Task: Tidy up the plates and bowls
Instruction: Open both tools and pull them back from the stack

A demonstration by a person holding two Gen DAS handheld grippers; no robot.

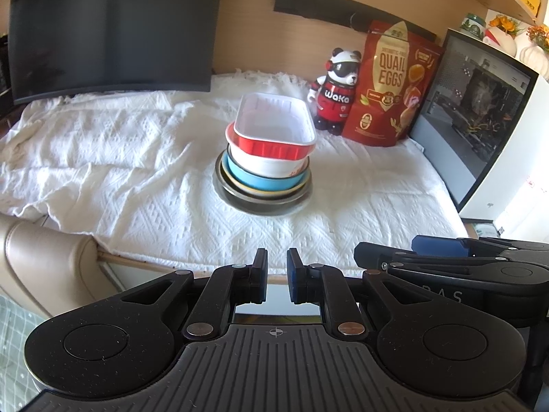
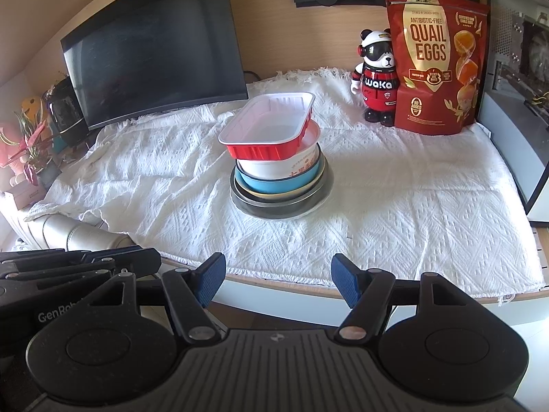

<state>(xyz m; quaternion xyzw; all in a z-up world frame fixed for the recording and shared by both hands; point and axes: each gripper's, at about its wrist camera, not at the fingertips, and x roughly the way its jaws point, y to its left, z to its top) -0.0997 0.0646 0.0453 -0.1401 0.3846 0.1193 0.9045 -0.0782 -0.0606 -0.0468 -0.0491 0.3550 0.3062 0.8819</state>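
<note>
Crockery stands in one stack at the middle of the cloth-covered bench (image 2: 394,226): a red tray (image 2: 269,127) atop a white bowl (image 2: 302,163), a blue bowl (image 2: 274,182) and a metal plate (image 2: 284,207). It lies ahead of both hand-held grippers, well apart. The left hand-held gripper (image 1: 277,276) is nearly closed and empty; the right hand-held gripper (image 2: 278,279) gapes, empty. The tray's long axis runs slantwise and overhangs leftward in the right wrist view.

bare cloth (image 2: 394,185) around stack (image 2: 278,168), monitor (image 2: 154,51) behind

White cloth (image 2: 377,206) over wooden table (image 2: 274,283)
</note>
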